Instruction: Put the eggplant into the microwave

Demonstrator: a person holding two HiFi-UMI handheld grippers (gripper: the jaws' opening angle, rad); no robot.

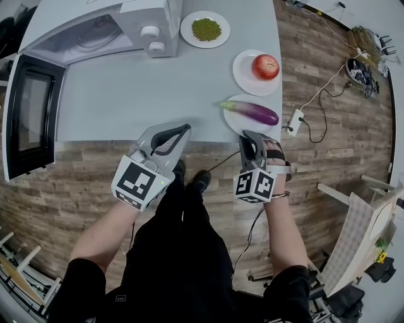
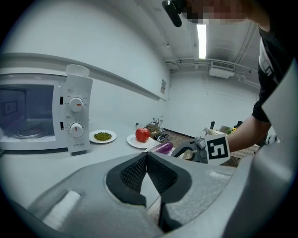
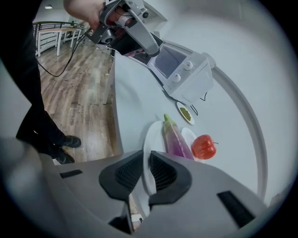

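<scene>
2 forearms (image 1: 104,233) reach forward; left tongs (image 2: 146,156) together, right tongs (image 3: 145,160) clamped on plate (image 3: 152,135).

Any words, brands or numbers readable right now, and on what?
Nothing reads for sure.
Microwave panel: dial marks and a brand word under the lower knob, too small.
Wall sign: blurred.
Marker cubes: square patterns, no words.

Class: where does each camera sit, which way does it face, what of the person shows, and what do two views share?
Head view: on the head, facing steeply down at the table; arms, legs, left gripper, right gripper.
Left gripper view: on that gripper, facing the microwave; right forearm.
Right gripper view: on that gripper, jaws gripping the plate, eggplant beyond; legs, left hand.
Shared: eggplant and microwave.
</scene>
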